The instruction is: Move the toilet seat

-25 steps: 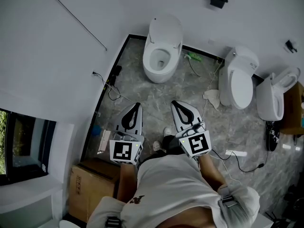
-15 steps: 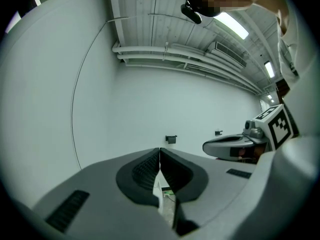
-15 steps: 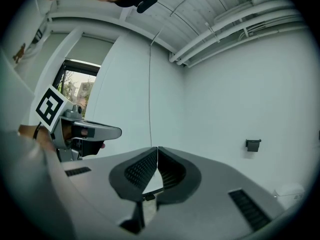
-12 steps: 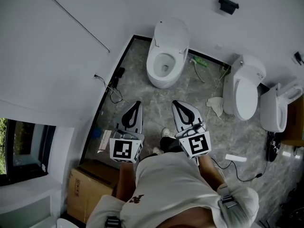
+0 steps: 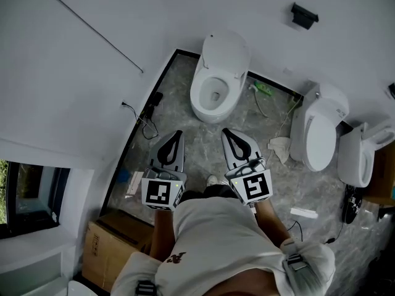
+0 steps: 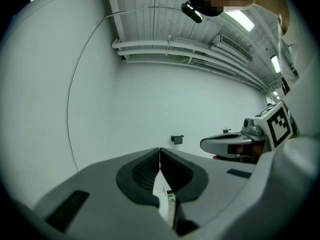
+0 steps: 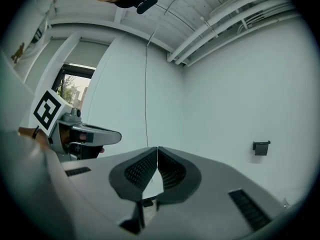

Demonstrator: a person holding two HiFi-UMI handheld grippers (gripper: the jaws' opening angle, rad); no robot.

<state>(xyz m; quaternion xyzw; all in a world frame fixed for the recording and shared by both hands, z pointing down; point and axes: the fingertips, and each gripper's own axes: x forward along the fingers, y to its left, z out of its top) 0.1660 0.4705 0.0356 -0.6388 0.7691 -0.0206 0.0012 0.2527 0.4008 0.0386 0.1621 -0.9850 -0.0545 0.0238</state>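
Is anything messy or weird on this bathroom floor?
Yes. A crumpled white wad lies on the floor beside the middle toilet. A green thing lies by the wall next to the open toilet. Loose cables trail along the left wall. A third toilet in one open room is odd too.

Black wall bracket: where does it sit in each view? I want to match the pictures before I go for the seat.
Head view: the black wall bracket is at the upper right, on the white wall.
Left gripper view: bracket just right of centre, low on the far wall.
Right gripper view: bracket at the far right, about mid-height.
Shared landmark: the thin wire on the wall, left of the bracket in all three views.
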